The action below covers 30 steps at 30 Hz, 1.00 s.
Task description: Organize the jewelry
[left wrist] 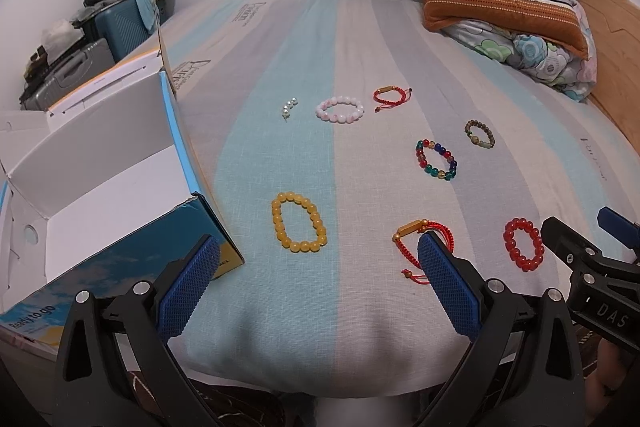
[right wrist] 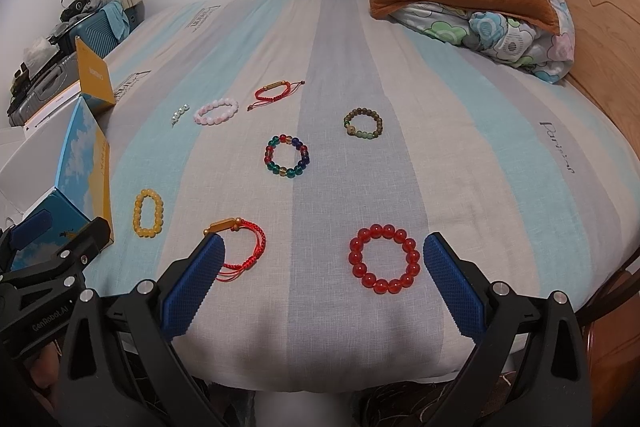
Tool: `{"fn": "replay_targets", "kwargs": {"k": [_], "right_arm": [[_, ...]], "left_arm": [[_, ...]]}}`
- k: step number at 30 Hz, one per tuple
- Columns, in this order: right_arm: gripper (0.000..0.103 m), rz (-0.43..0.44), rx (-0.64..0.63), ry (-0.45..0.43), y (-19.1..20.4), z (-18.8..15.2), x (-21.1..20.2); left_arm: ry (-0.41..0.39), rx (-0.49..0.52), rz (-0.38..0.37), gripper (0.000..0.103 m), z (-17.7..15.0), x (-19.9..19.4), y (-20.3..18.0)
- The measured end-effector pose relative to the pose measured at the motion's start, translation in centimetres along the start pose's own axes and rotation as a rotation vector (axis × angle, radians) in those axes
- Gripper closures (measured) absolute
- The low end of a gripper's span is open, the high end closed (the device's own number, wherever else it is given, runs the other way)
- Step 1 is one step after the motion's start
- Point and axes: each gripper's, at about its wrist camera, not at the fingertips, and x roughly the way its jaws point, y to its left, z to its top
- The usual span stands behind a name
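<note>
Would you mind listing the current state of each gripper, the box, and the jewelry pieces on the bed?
left gripper: open, empty, above the bed edge
right gripper: open, empty
box: open, nothing seen inside
yellow bracelet: flat on bed, beside box
red bead bracelet: flat, untouched
near red cord bracelet: loose on bed
multicolor bracelet: flat
pink bracelet: flat
brown bracelet: flat

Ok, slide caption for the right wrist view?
Open right gripper faces red bead bracelet on striped bedsheet.
</note>
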Motion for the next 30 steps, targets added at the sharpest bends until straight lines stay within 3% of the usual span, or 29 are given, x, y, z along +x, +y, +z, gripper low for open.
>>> {"fn": "replay_targets", "kwargs": {"k": [30], "right_arm": [[0.007,-0.001,-0.003,-0.004,-0.04,0.12,-0.07]], "left_arm": [[0.005,0.005,0.009,0.006,0.29,-0.33,-0.14]]}}
